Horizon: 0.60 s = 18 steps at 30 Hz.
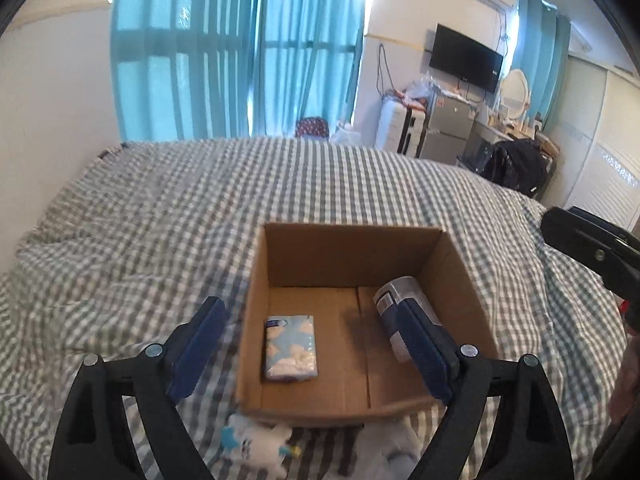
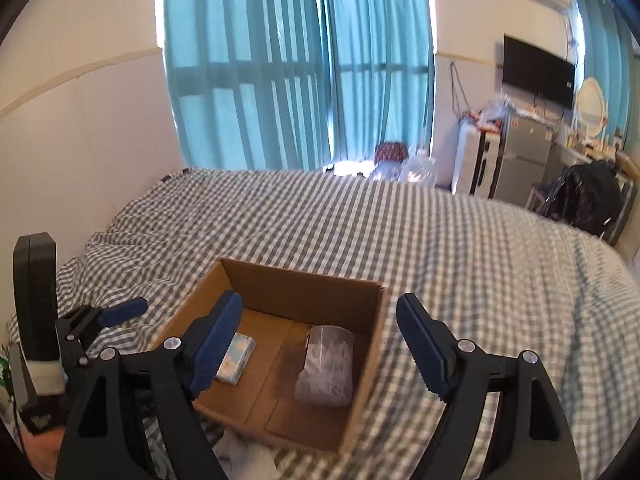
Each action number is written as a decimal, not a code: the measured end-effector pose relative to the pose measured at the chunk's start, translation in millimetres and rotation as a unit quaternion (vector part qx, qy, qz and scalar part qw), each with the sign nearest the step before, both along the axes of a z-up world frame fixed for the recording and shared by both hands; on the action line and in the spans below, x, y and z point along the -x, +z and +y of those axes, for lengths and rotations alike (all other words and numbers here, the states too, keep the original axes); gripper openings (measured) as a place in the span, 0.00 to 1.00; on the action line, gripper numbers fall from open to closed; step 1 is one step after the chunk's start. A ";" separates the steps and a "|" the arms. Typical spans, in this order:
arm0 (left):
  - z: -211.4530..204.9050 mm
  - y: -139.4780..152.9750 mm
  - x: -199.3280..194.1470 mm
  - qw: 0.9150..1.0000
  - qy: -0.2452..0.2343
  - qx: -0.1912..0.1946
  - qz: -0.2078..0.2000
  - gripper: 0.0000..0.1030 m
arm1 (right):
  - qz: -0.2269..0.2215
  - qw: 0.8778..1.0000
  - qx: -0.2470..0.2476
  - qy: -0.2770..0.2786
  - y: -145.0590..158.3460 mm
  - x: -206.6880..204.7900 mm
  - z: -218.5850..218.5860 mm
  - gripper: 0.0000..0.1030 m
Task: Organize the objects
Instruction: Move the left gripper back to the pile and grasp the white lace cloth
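Scene: a cardboard box (image 1: pixel 352 264) sits open-topped on a checked bed (image 1: pixel 160 208), both grippers hovering over its near side.
Box contents: a tissue pack (image 1: pixel 291 347) lies flat on the left of the floor; a clear jar (image 2: pixel 326 364) lies toward the right wall. The two are well apart.
Left gripper (image 1: pixel 316 346): fingers spread wide and released, nothing between them; it straddles the box's near-left corner.
Right gripper (image 2: pixel 320 346): fingers likewise spread apart and empty, above the box's near edge.
Loose things: a white and blue plush (image 1: pixel 260 442) lies on the bed just outside the box's near wall, beside a pale cloth (image 1: pixel 384 448).
Key relation: the plush lies below and slightly behind the left fingers, toward the wrist, its long axis running roughly across the view, parallel to the near wall. The left gripper looks nearer, so I judge it the likelier one to pick it up, after pulling back and dipping.
Left view only: shows the plush clearly, and the jar's label end.
Right view only: shows the jar's pale contents and the left gripper off to the side; the plush is not recognisable, only a bit of pale cloth at the bottom edge.
Progress: two items boxed, at least the plush still outside.
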<state>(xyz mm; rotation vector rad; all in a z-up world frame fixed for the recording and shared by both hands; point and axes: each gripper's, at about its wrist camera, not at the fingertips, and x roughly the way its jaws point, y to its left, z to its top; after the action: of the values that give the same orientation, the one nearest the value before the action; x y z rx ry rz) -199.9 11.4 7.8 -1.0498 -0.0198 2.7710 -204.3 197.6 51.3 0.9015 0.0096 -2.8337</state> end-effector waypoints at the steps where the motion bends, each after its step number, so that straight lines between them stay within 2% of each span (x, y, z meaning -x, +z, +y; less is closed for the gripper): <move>1: -0.9 7.2 -8.1 1.000 0.002 0.003 0.007 0.91 | 0.004 1.000 -0.004 -0.001 7.1 -9.6 0.5 0.78; 6: -8.8 33.7 -48.4 0.999 0.010 0.008 0.030 0.92 | 0.024 1.000 -0.019 -0.005 33.7 -57.1 1.4 0.79; 10: -15.4 37.6 -83.0 0.999 0.021 0.017 0.041 0.94 | 0.041 0.999 -0.025 -0.001 41.3 -96.2 0.4 0.80; 14: -18.3 22.2 -110.8 0.998 0.039 0.032 0.040 0.94 | 0.030 0.999 -0.034 0.001 25.3 -123.4 -3.3 0.81; 18: -21.7 -3.8 -129.8 0.998 0.053 0.030 0.022 0.94 | 0.006 0.999 -0.044 -0.005 -10.6 -141.9 -2.4 0.81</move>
<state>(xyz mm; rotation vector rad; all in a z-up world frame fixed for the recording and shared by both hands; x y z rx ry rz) -70.1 -10.3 4.0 -1.0311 0.0146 2.9066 -62.4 195.1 40.7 0.9041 0.1337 -2.8686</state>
